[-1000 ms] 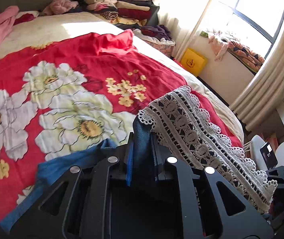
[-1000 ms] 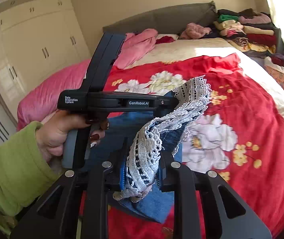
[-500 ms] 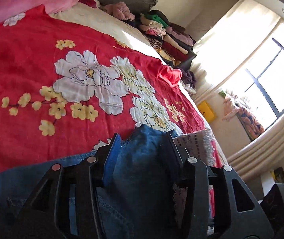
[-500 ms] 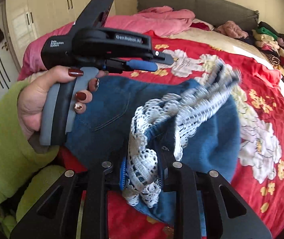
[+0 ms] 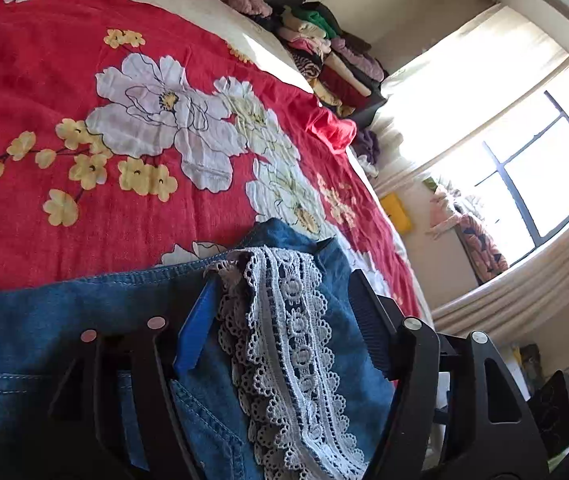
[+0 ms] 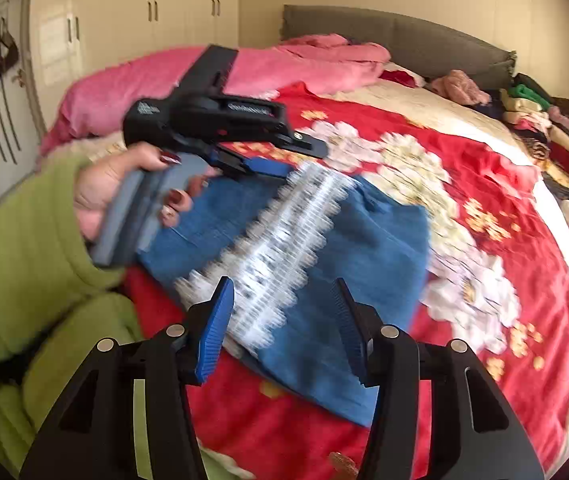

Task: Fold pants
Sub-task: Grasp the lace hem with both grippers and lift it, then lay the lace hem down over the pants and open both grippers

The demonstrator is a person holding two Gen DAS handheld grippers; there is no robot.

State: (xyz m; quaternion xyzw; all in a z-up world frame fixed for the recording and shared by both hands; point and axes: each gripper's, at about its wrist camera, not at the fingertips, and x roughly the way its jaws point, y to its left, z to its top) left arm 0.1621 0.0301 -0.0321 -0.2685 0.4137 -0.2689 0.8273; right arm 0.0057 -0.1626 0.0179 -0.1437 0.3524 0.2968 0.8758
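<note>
Left wrist: left gripper (image 5: 284, 312) jaws just been opening, released – denim pants (image 5: 64, 320) with lace trim (image 5: 284, 340) lie between them on the red bedspread (image 5: 84, 120).

Right wrist: right gripper (image 6: 284, 320) likewise opening, let go – pants just ahead, folded over once; further folding probably left. No containers.
</note>
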